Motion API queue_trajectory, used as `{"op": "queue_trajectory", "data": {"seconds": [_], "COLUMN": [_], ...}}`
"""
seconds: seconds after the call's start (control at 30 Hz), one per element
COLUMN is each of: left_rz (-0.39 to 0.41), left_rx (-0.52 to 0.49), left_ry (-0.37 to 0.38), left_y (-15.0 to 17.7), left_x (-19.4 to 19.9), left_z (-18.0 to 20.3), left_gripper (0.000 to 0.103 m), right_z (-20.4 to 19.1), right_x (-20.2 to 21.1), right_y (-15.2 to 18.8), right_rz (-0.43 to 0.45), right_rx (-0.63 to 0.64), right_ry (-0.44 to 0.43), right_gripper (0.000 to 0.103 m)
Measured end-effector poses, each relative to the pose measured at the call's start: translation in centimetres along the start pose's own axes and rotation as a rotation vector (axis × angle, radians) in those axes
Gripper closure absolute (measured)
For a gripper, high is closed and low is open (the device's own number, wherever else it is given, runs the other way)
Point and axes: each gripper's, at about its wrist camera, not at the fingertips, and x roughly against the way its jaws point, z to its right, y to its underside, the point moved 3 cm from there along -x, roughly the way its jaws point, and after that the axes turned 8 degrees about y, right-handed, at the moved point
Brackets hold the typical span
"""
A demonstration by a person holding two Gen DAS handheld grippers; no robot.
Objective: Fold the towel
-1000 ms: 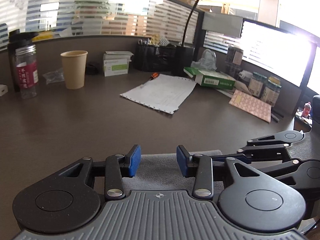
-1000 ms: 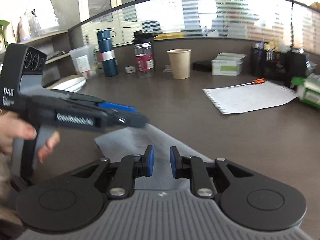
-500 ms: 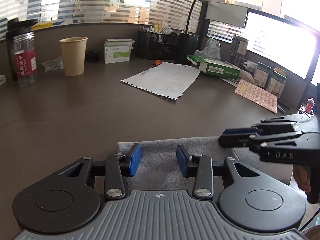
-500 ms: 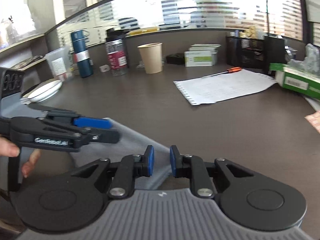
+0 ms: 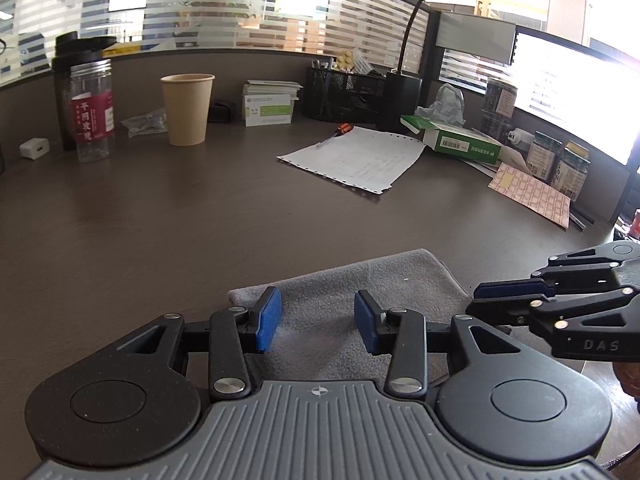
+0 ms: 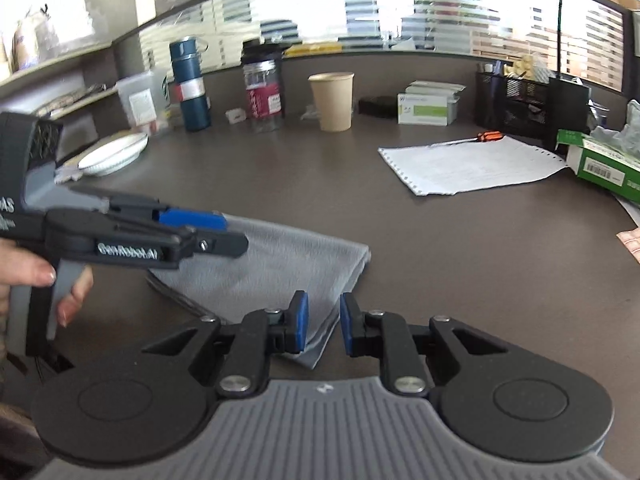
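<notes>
Both the left gripper (image 5: 318, 317) and the right gripper (image 6: 324, 324) have black linkage arms with silver screws, blue finger pads (image 5: 267, 318), round black discs, a ribbed grey base, and white "GenRobot.AI" and "DAS" lettering.

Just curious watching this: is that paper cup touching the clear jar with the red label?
Apart. The left wrist view shows bare desk between the paper cup and the jar.

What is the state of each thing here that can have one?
gray towel: folded, flat on the desk, not gripped
left hand-held gripper: open, over the towel
right hand-held gripper: open, at the towel's corner
paper cup: upright
clear jar: upright, lid on
tissue box: open
</notes>
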Motion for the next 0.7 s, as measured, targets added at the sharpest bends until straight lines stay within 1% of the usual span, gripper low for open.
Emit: {"op": "queue_trajectory", "data": {"seconds": [0.13, 0.27, 0.3, 0.57, 0.7], "left_rz": [-0.002, -0.010, -0.012, -0.022, -0.014], "left_rx": [-0.002, -0.005, -0.003, 0.045, 0.057], "left_ry": [-0.014, -0.030, -0.031, -0.060, -0.075], "left_y": [-0.2, -0.6, -0.7, -1.7, -2.2], "left_x": [0.1, -0.2, -0.3, -0.8, -1.2], "left_z": [-0.3, -0.9, -1.1, -3.1, -4.0], "left_gripper": [0.052, 0.049, 0.048, 0.048, 0.048], "right_z": [-0.1, -0.3, -0.4, -0.8, -0.9], "right_x": [-0.4, -1.1, -1.4, -3.4, -4.5], "right_y": [-0.3, -0.7, -0.8, -2.3, -3.2], "right_rz": [0.005, 0.009, 0.008, -0.005, -0.012], "right_rx": [0.010, 0.021, 0.019, 0.017, 0.028], "right_ry": [0.007, 0.006, 0.000, -0.020, -0.005], "right_gripper": [0.078, 0.073, 0.073, 0.072, 0.072]}}
